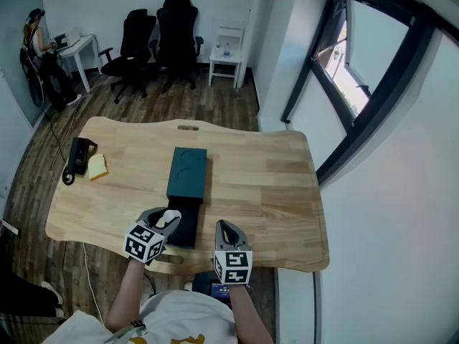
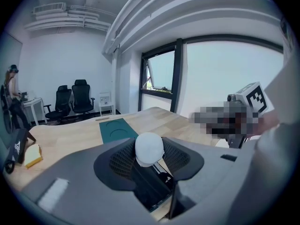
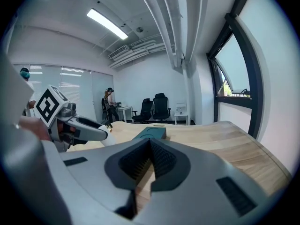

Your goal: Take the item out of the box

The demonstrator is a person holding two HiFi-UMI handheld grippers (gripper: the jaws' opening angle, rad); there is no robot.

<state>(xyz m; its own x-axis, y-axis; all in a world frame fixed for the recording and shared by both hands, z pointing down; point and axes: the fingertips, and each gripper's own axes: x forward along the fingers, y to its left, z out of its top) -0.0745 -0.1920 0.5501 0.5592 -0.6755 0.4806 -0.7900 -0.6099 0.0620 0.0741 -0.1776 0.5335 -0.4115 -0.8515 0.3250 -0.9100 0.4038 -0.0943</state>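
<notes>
A wide wooden desk (image 1: 272,185) fills the middle of the head view, on a dark wood floor. Far behind it two black office chairs (image 1: 158,34) are seen, with a small white side table (image 1: 228,57) beside them. A person (image 1: 39,52) stands at another white table in the far left corner.

On the middle of the desk a long teal box piece (image 1: 187,174) is laid flat, with a round recess in its top. Just in front of it, touching its near end, an open dark box (image 1: 185,228) is placed near the front edge of the desk.

The left tool (image 1: 163,224) is held over the left side of this dark box. In the left gripper view its jaws stand apart and are clenched on a white rounded item (image 2: 149,148). The item is gripped between the two ribbed pads (image 2: 121,159), above the opening of the box. It is also seen in the head view as a small white spot (image 1: 170,216) at the tips of the tool.

The right tool (image 1: 228,228) is held to the right of the dark box, apart from it. Its jaws are brought together and nothing is held between them (image 3: 150,157).

Near the left edge of the desk a black device (image 1: 77,156) with a cable is lying. A small yellow block (image 1: 97,166) is placed just beside it.
</notes>
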